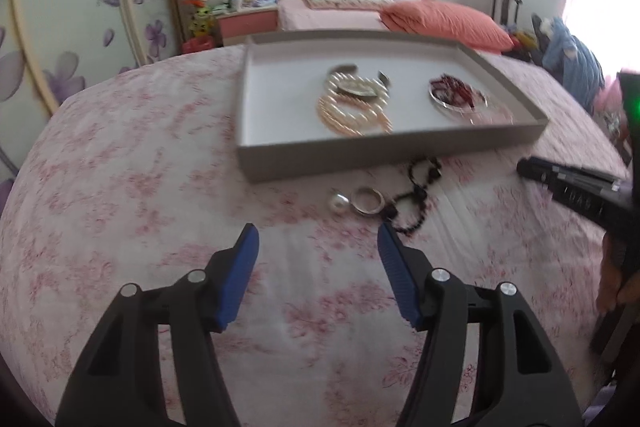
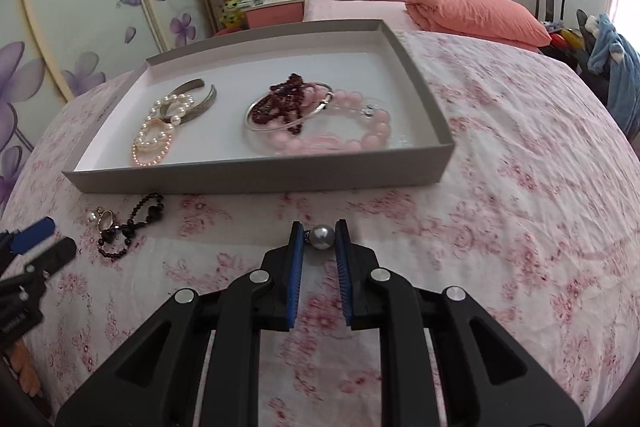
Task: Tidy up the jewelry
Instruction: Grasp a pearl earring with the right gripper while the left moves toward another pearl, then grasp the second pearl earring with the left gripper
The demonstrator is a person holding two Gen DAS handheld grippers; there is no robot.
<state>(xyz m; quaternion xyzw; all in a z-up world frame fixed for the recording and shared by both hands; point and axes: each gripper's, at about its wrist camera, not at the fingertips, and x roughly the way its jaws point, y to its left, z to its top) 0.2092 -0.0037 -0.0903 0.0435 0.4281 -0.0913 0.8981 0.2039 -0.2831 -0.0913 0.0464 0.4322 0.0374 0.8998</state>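
- Grey tray (image 2: 256, 179) on the pink-flowered bedspread (image 2: 500, 187), long side toward the cameras.
- Inside the tray, left part: white pearl bracelet (image 2: 172, 107) over a silver cuff (image 2: 200, 99), peach pearl bracelet (image 2: 154, 147) nearer the front wall.
- Inside the tray, right part: dark red bead strand (image 2: 284, 103) across a thin silver bangle (image 2: 256, 123), pink bead bracelet (image 2: 360, 135) beside it.
- On the bedspread just before the tray's front wall: black bead bracelet (image 1: 416, 195), ring (image 1: 368, 201) and loose pearl (image 1: 339, 203), close together.
- Nothing between these loose pieces and the left hand-held gripper (image 1: 318, 239).
- Left hand-held gripper about half open, blue pads apart, nothing held, angled down just short of the ring and pearl.
- Right hand-held gripper (image 2: 320, 237) nearly closed, pads pressed on a grey pearl earring (image 2: 322, 237) at the tips, angled down above the bedspread near the tray's front wall.
- Fingers of a hand partly visible at the right edge of the left wrist view, on the right tool's handle.
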